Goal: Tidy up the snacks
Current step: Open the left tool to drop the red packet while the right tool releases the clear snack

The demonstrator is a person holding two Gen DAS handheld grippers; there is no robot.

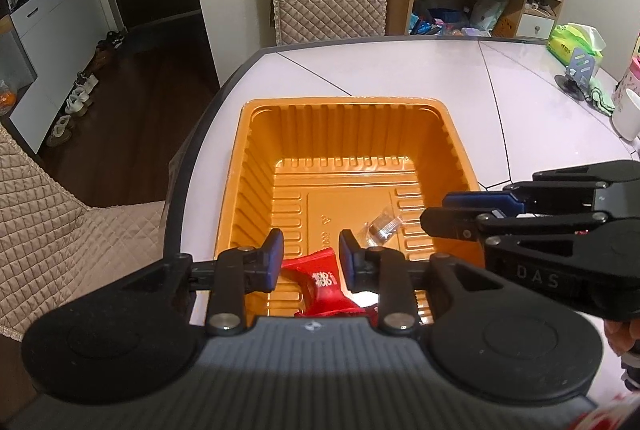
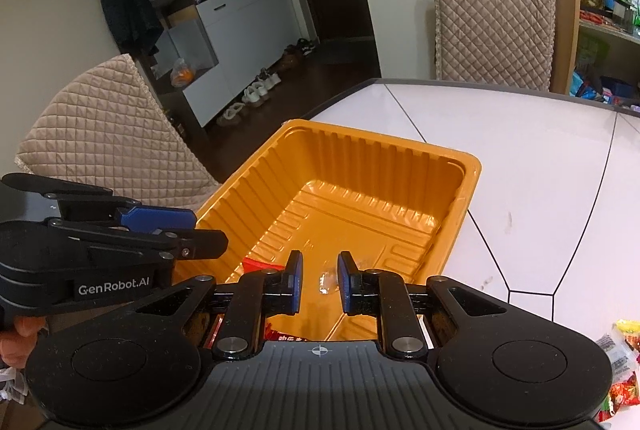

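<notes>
Orange ribbed plastic tray (image 1: 256, 165) at frame centre on white bench (image 1: 400, 69); red foil snack packet (image 1: 320, 282) and small clear wrapper (image 1: 382, 228) inside, lower centre. Left claw (image 1: 311, 262) narrowly parted, empty, over packet. Right claw (image 2: 319, 280) likewise empty. Judged light, crinkly, slippery; pinch at crimped end seam

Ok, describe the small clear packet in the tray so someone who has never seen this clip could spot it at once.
Find the orange ribbed tray at the corner of the white table. On its flat floor, toward the near right, lies the clear packet, beyond the red wrapper. It is the see-through crinkled one with something dark inside, much smaller than the red snack.
</notes>
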